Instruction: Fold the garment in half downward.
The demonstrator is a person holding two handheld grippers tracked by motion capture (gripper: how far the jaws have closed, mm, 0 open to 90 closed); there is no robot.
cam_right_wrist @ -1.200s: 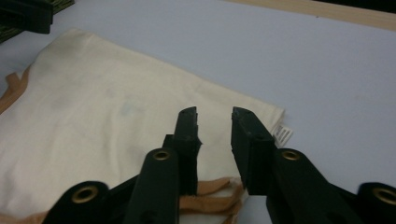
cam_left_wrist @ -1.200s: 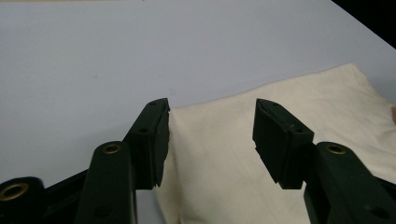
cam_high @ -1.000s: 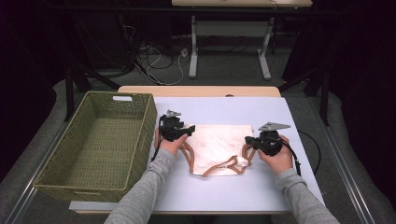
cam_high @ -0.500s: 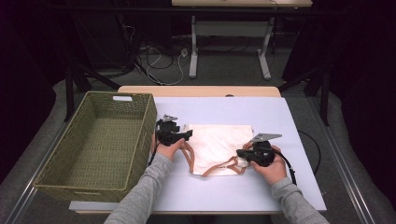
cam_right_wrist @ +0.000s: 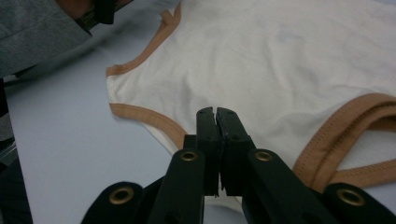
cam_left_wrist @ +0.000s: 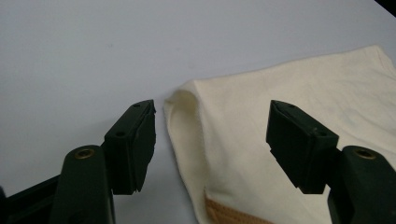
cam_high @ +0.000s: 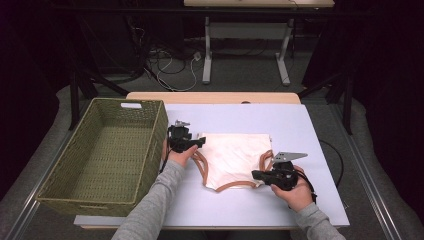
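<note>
Garment (cam_high: 234,159) flat on table (cam_high: 310,130), basket (cam_high: 75,195) at 9 empty. Left gripper (cam_left_wrist: 210,140) wide open over corner; right gripper (cam_right_wrist: 217,122) closed, grip unclear. Fold/stow not started imo.

a pale lavender-grey table (cam_high: 310,130) stands on a grey floor (cam_high: 240,80) in a dim room, with a strip of light wood (cam_high: 215,97) along its far edge. beyond it, cables (cam_high: 170,65) lie tangled near the white legs of another desk (cam_high: 207,55); the dark surroundings may be curtains.
</note>
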